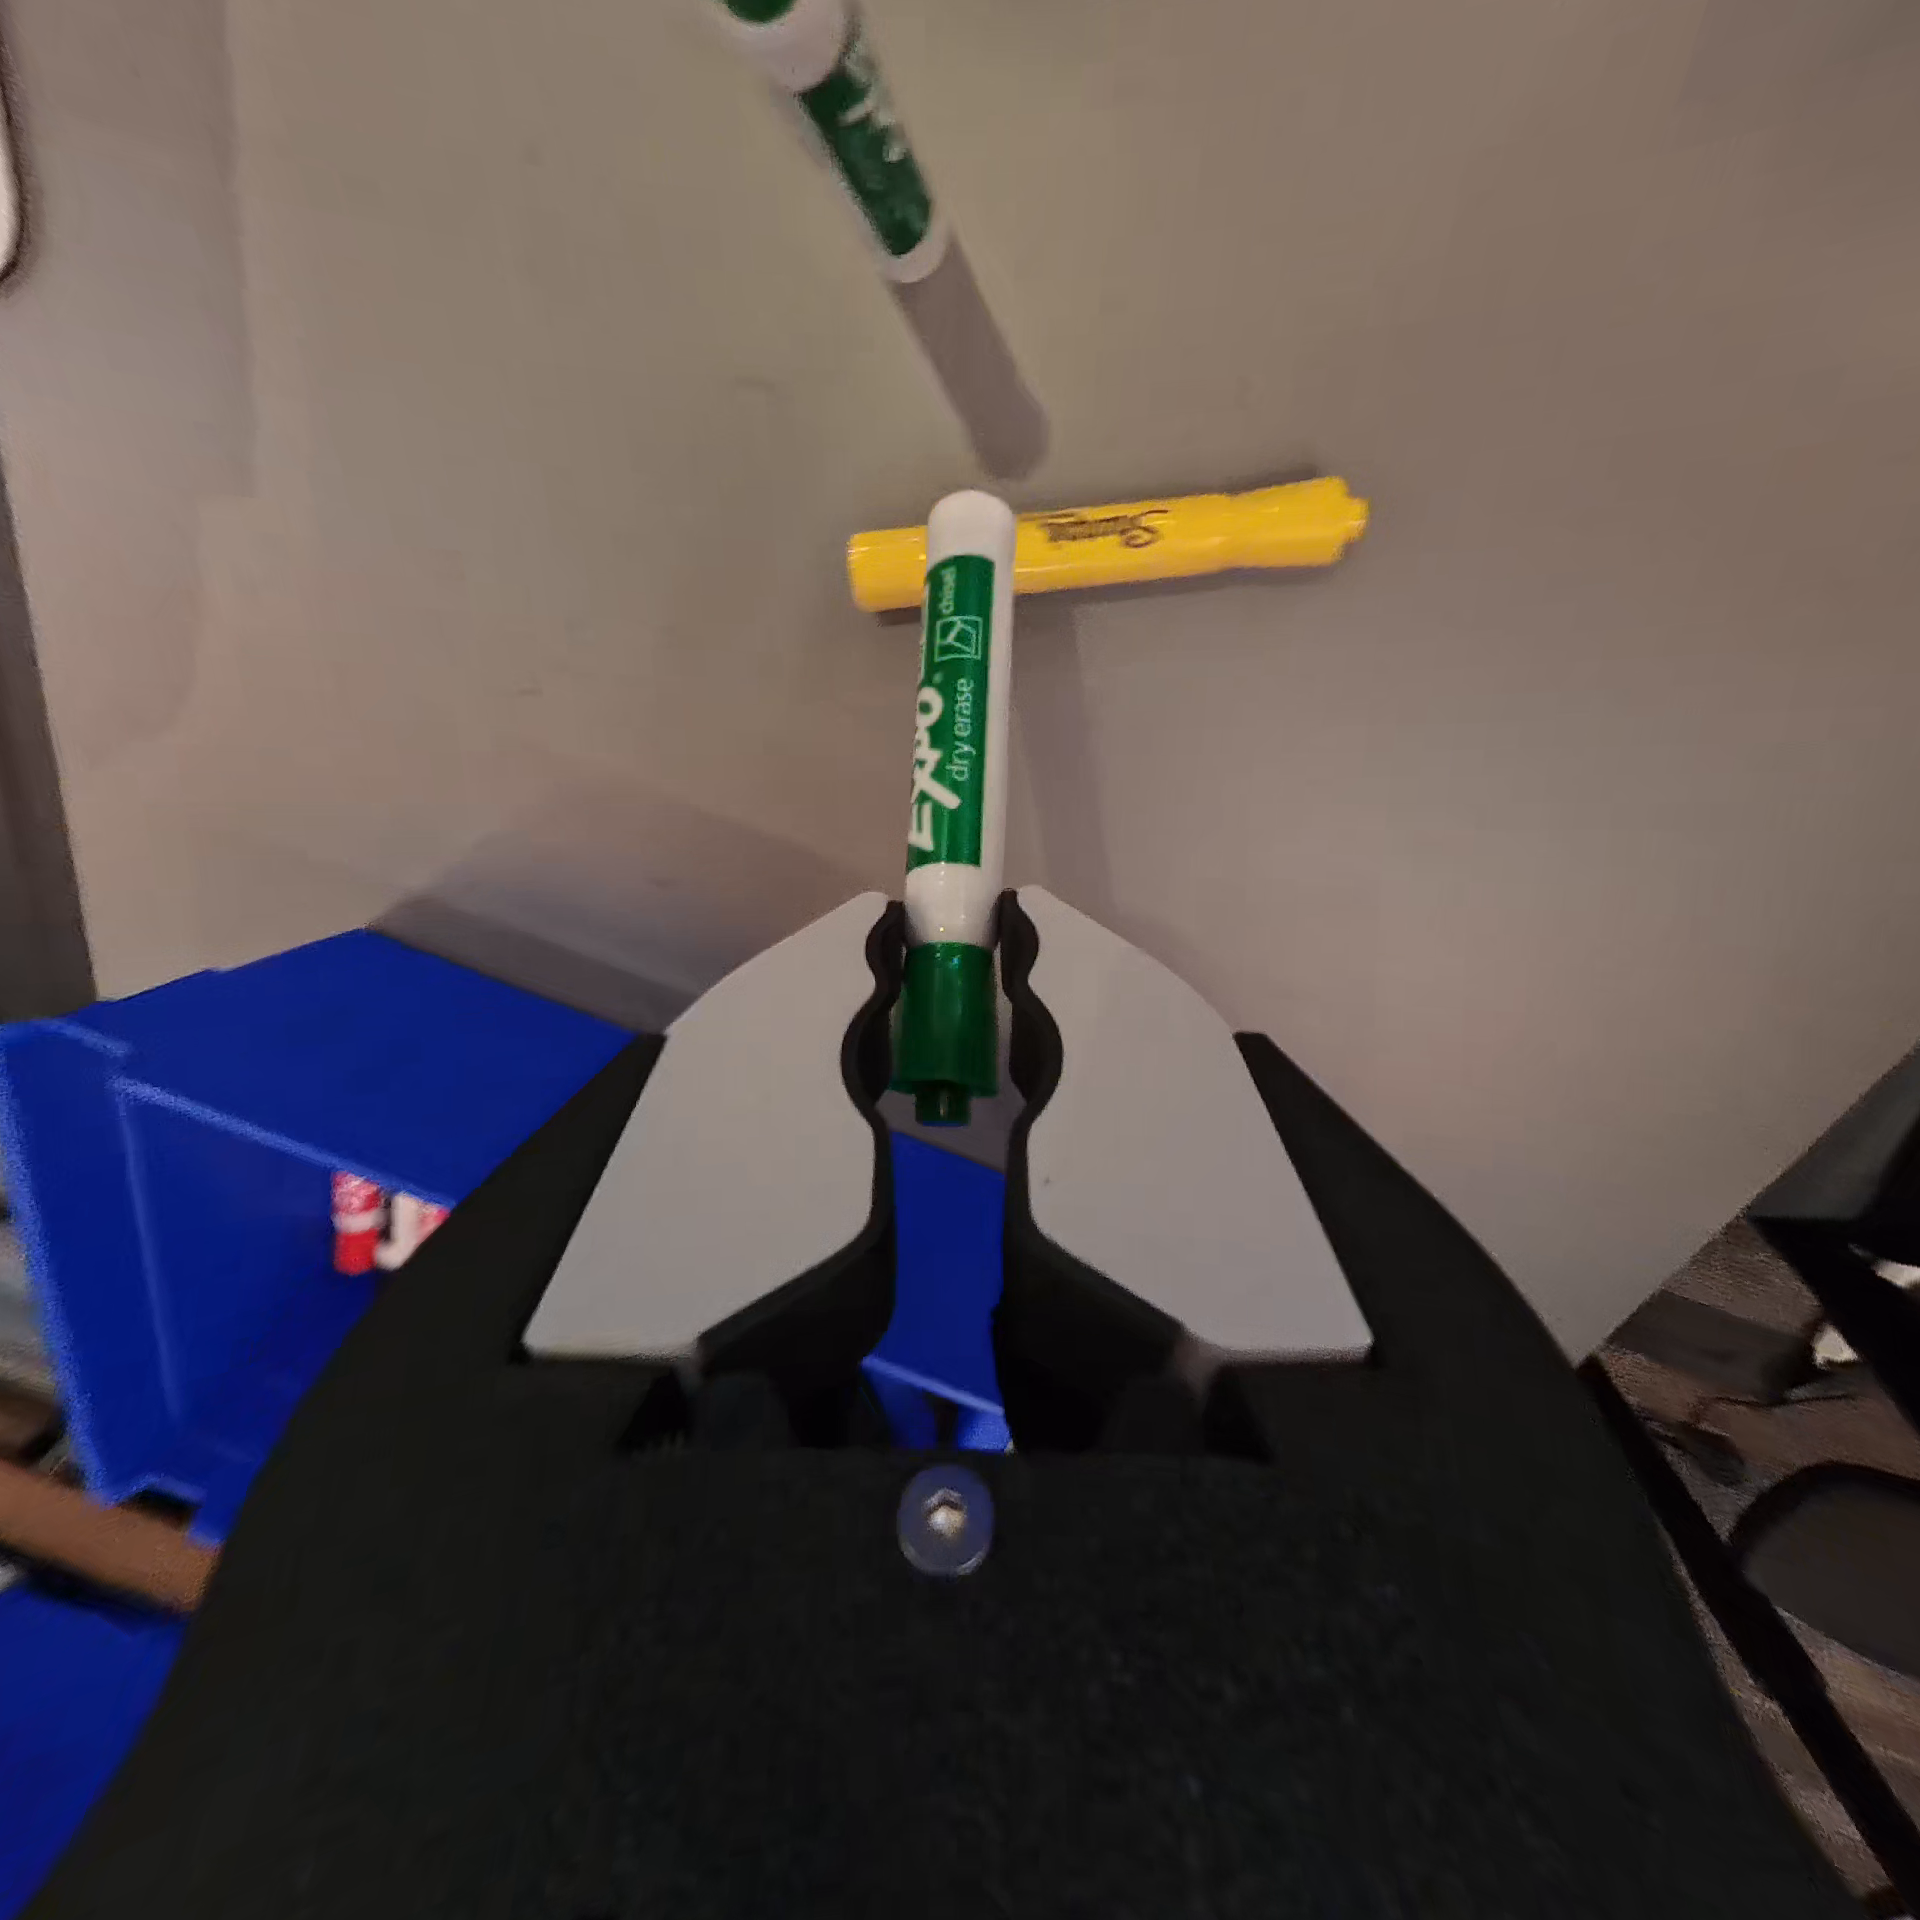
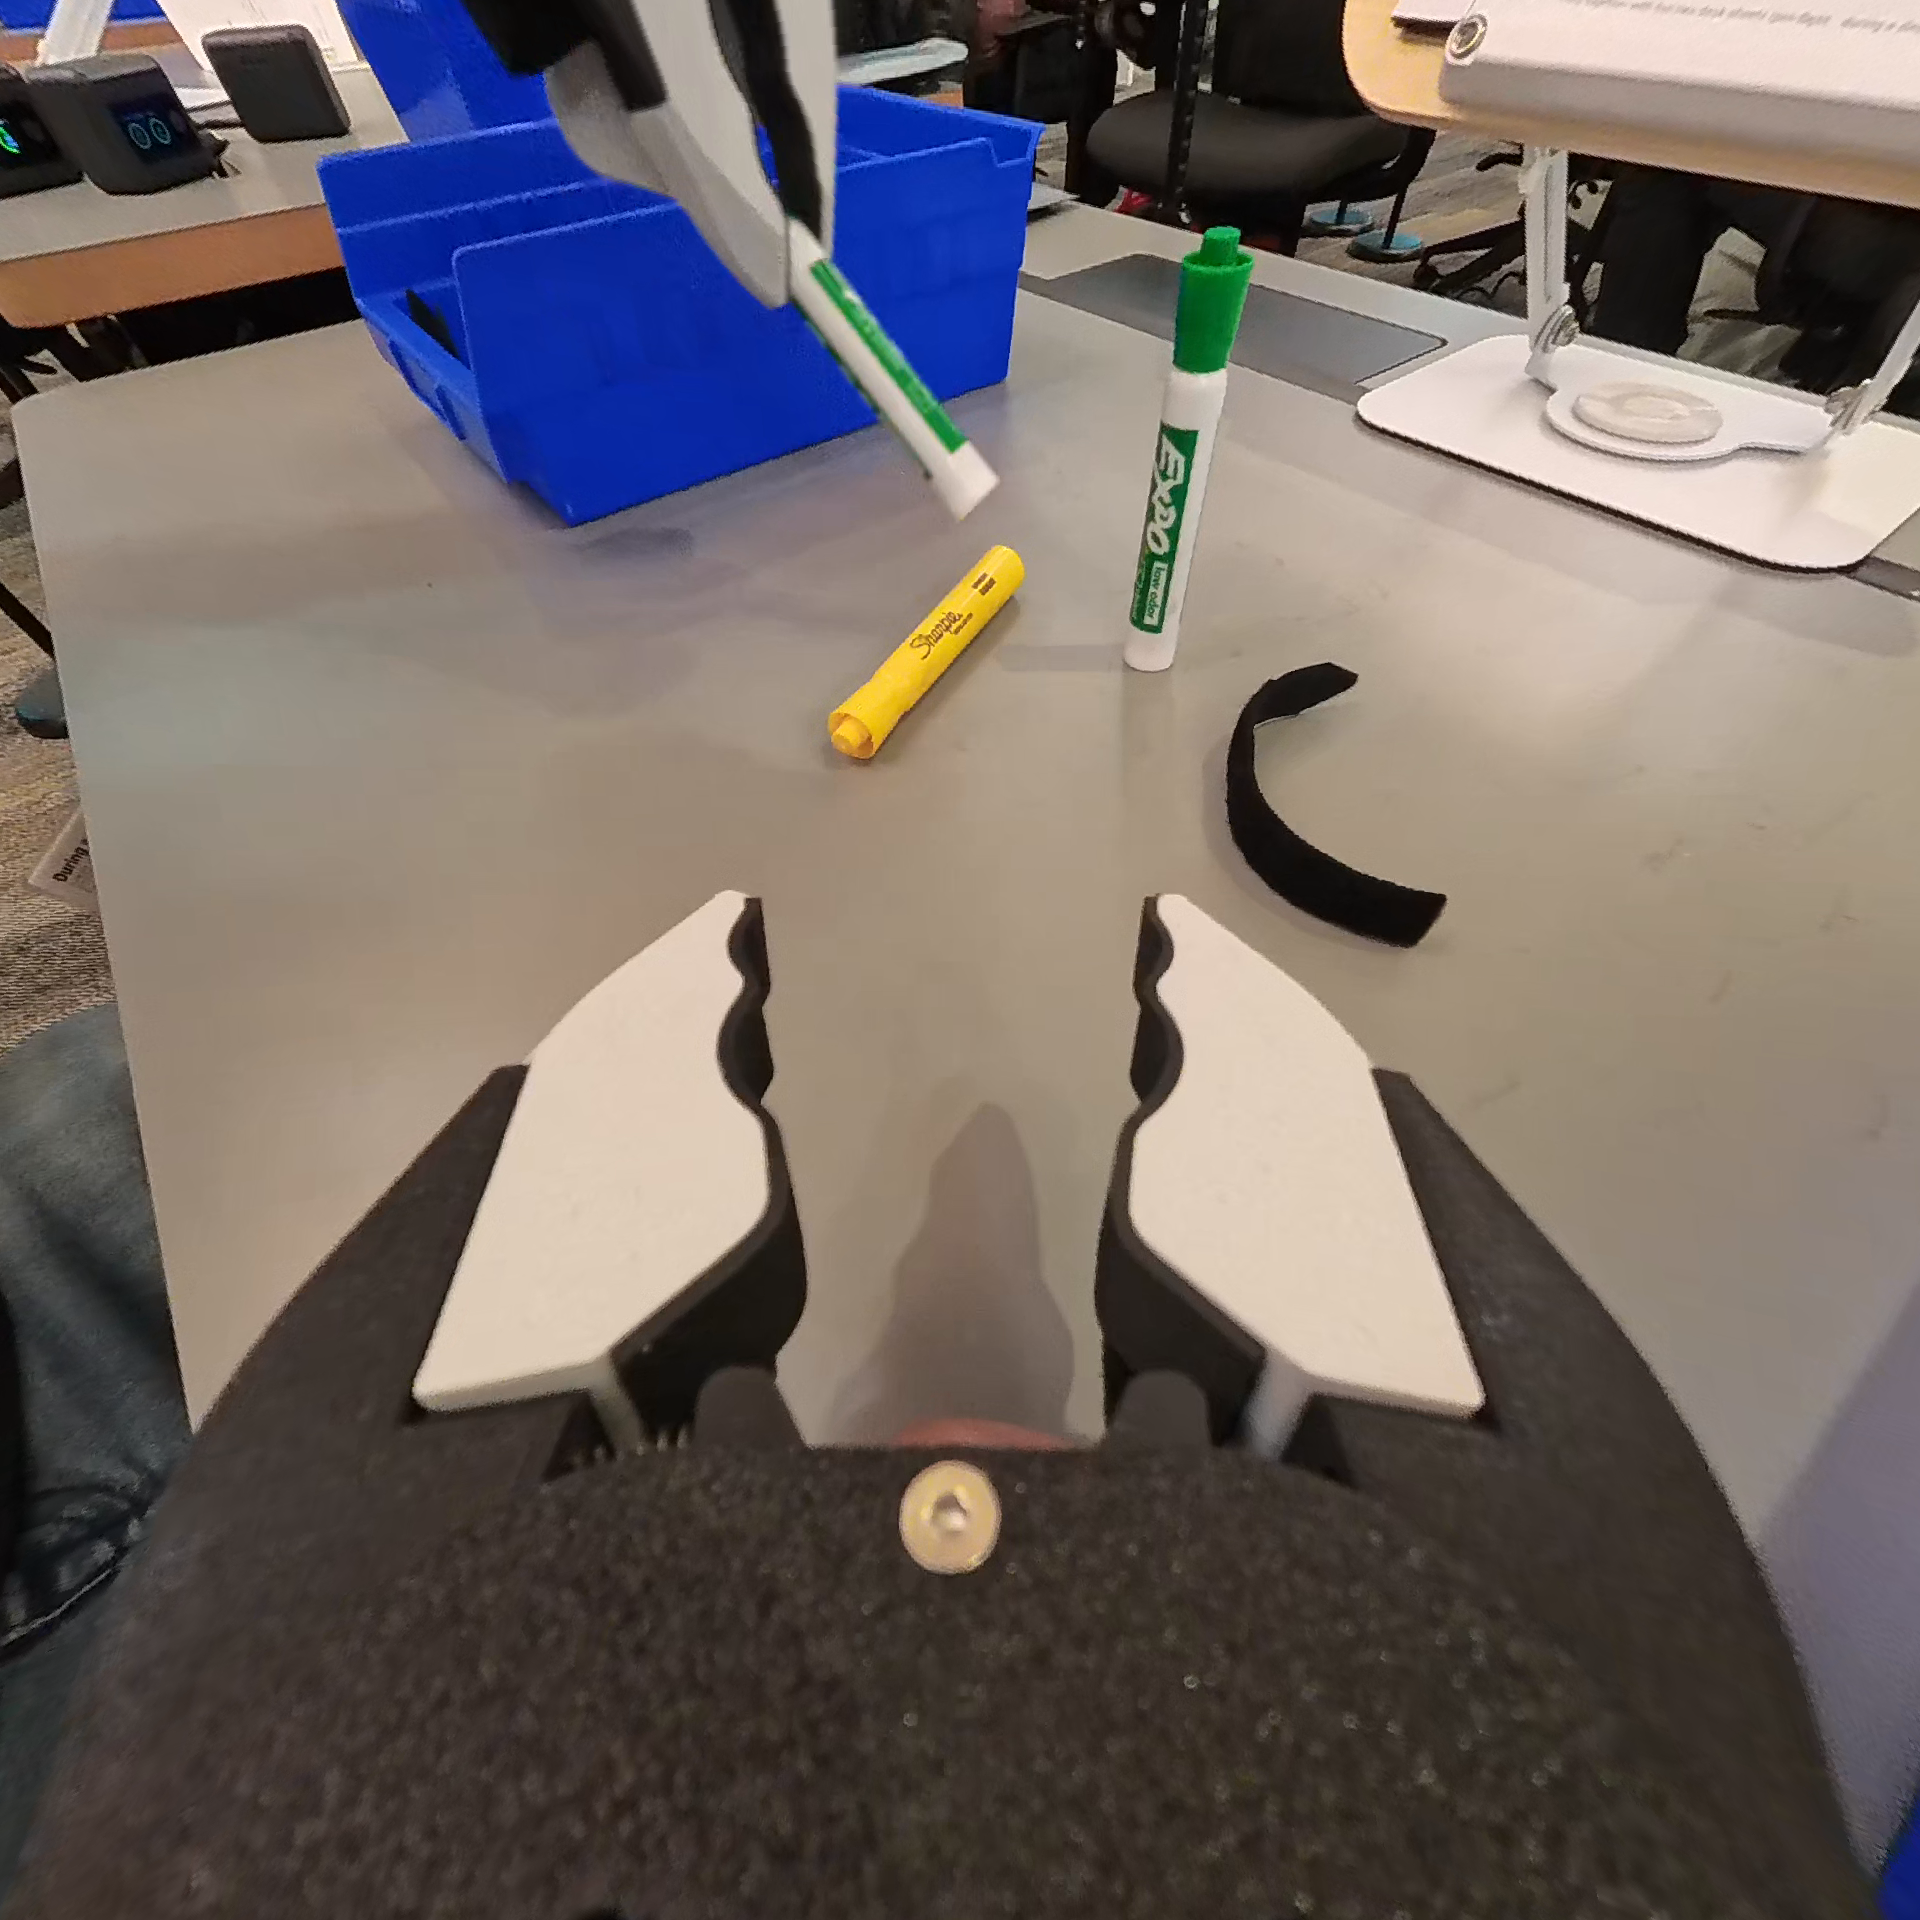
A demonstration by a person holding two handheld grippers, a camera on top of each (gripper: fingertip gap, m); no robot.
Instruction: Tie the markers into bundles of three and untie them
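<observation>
— Three markers in sight, none bundled. One green marker is pinched by its cap end in the left gripper, barrel angled down toward the table.

— Why held that way?

— My guess: it is being carried over to join the yellow marker, which lies flat just below its tip. Gripping the cap leaves the barrel free to set down alongside.

— And the third?

— Second green marker stands on end, cap up, just right of the yellow one; upright like that, it could tip if nudged.

— Right gripper?

— Right gripper hovers low over bare table, fingers spread wide, nothing between them. It is probably waiting for the strap, a curled black strip lying to its right, apart from the markers.

— The bin?

— Blue bin behind the left gripper; its contents are hidden from here.
</observation>
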